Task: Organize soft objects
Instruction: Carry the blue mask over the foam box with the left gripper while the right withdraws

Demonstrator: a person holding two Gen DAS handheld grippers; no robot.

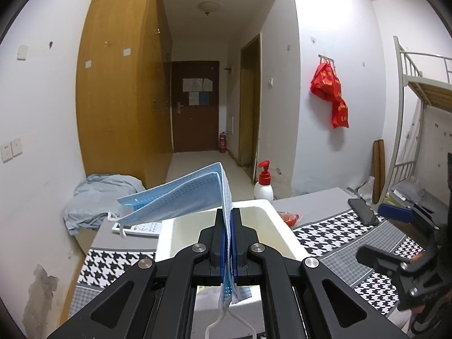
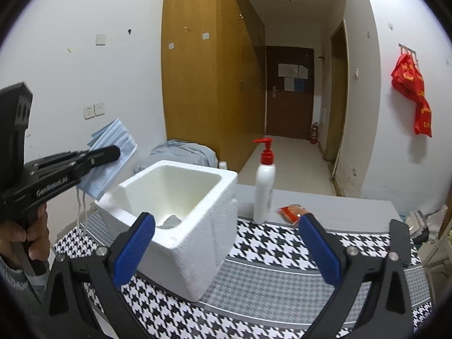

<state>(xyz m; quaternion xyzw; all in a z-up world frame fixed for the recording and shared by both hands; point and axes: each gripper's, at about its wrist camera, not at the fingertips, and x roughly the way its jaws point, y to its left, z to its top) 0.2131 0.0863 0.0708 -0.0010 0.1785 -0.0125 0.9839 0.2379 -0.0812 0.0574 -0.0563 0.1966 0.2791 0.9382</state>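
Pleated blue paper face mask: left wrist view, pinched tight between left gripper pads, held above near rim of white foam box; ear loops dangle. Judged step: carry w/ drop pending; next move needs mask over box opening, then release. No legible text.

Right wrist view: right gripper spread wide, empty, just in front of box. Left tool's embossed brand unreadable.

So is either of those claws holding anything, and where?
The left gripper pinches blue face masks near one short end, ear loops dangling. The right gripper is open, holding nothing.
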